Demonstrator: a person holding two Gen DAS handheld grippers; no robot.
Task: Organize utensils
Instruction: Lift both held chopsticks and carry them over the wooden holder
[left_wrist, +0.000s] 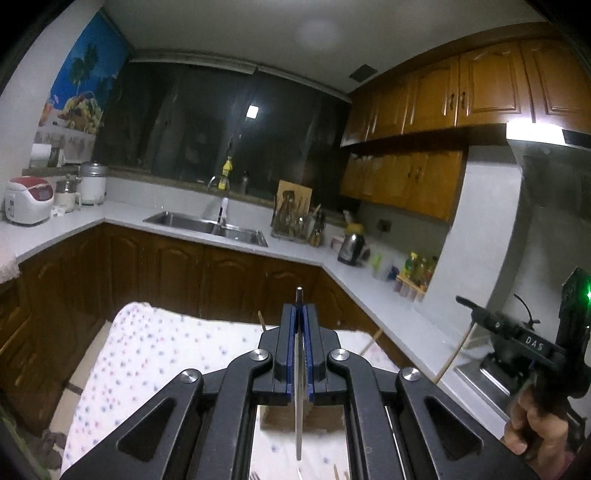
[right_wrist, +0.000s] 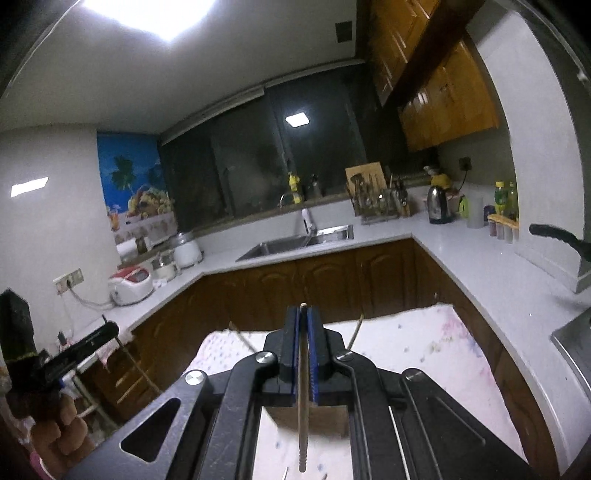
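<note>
My left gripper (left_wrist: 299, 308) is shut on a thin grey metal chopstick (left_wrist: 298, 406). The stick runs between the blue pads, and its dark tip pokes out past the fingertips. In the right wrist view my right gripper (right_wrist: 303, 311) is shut on a tan chopstick (right_wrist: 303, 406) whose grooved end hangs toward the camera. Both grippers hover over a table with a dotted cloth (left_wrist: 155, 354) and a brown box (left_wrist: 284, 419) directly beneath. Loose chopstick ends (left_wrist: 261, 319) stick up behind the fingers. Each gripper shows at the edge of the other's view, the right gripper (left_wrist: 469, 303) and the left gripper (right_wrist: 107, 328).
An L-shaped white counter (left_wrist: 388, 295) runs along the far wall with a steel sink (left_wrist: 207, 223), a utensil rack (left_wrist: 299, 221), a kettle (left_wrist: 351, 245) and a rice cooker (left_wrist: 27, 199). A person's hand (left_wrist: 532, 432) holds the right gripper's handle.
</note>
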